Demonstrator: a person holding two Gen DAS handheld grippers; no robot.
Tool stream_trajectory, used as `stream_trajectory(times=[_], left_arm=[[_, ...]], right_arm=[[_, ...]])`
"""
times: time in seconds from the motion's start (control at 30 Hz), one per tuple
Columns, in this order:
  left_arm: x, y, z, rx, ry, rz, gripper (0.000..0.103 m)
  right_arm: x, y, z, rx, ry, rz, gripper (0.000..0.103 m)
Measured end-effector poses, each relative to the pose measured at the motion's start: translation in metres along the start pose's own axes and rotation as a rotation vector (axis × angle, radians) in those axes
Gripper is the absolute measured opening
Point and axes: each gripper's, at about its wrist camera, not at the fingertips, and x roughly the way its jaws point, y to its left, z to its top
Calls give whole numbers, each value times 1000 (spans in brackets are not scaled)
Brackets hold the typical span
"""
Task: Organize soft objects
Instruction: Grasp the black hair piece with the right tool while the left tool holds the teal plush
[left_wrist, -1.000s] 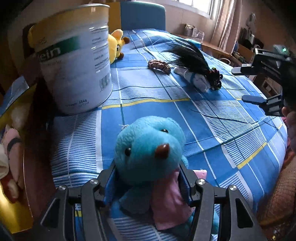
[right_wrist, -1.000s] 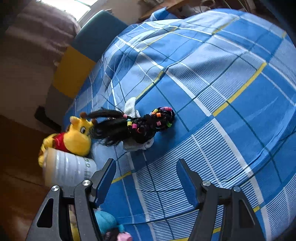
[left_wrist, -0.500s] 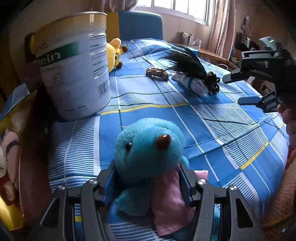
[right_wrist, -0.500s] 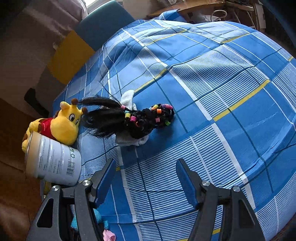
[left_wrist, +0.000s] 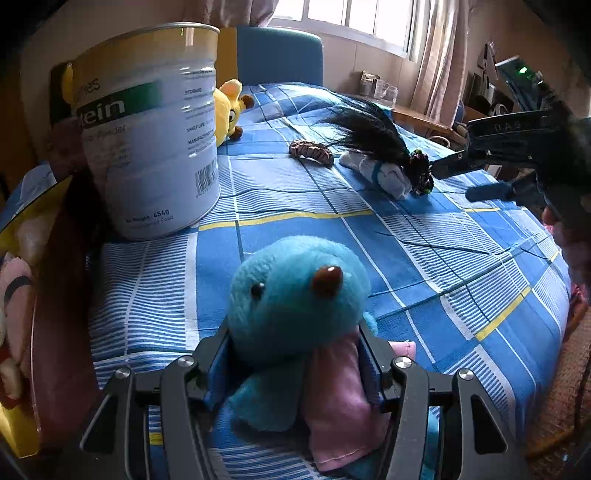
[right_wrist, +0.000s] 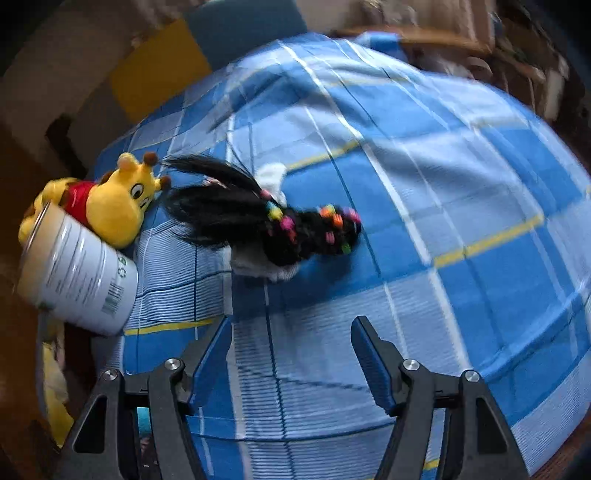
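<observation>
Since a second ago: right gripper has rolled and swung, so the doll now sits straight ahead of its fingers instead of off to the upper left; in the left wrist view its tips have drawn up close to the doll's beaded head. Left gripper has kept its place, and the tin and toys lie where they did.
Left gripper: jaws closed on the blue plush toy, pads pressing its body from both sides; a pink cloth hangs down the toy's front between the fingers.
Right gripper: jaws apart with nothing between them, hovering above the bedspread just short of the doll; this view is smeared by motion.
Doll: lies on its side mid-bed, long black hair fanned toward the yellow toy, bright beads in the braids, white clothing under the hair.
Yellow plush toy: on the bed behind the tin, red shirt showing, touching the tin's side in the right wrist view.
Tin: large white can with a green band, standing upright near the bed's edge.
Hair tie: brown, on the bed between the yellow toy and the doll.
Bedspread: blue check with white and yellow lines.
Bed's edge, left: more soft toys sit in a yellow container, only partly in view.
</observation>
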Motion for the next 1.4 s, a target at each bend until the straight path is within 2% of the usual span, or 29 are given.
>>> stream_trajectory(times=[0.17,0.47,0.63,0.67,0.7,0.77,0.83,0.9,1.0,1.17,1.23,1.33,1.4], left_arm=[[0,1,0,-8,-4,-10,60],[-1,0,-1,-5,-3,-9,60],[0,-1,0,-4,-1,-9,61],[0,0,0,-3,-1,-9,61],[0,-1,0,-4,-1,-10,61],[-1,-1,0,-4,-2,-11,61],[-1,-1,0,-4,-2,-11,61],[0,-1,0,-7,-3,-12,61],[0,0,0,-11,-5,-14,61],[-1,1,-1,-16,-6,-18,61],[0,1,0,-17,-5,-18,61],[0,0,0,-11,-6,-12,61],[0,0,0,-10,-6,-11,61]], right_arm=[[6,7,10,-137,-8,-64,68],[31,25,49,-242,-32,-122,68],[61,43,61,-389,29,-141,68],[66,44,63,-398,38,-131,62],[67,45,64,-394,41,-115,53],[61,47,68,-365,28,-93,21],[51,51,67,-364,31,-103,12],[36,53,63,-357,20,-113,10],[12,40,58,-268,7,-99,10],[-7,7,35,-80,75,-71,10],[-5,-3,22,-20,113,-60,10],[11,-12,5,-3,149,-157,11],[25,-17,-3,15,168,-151,14]])
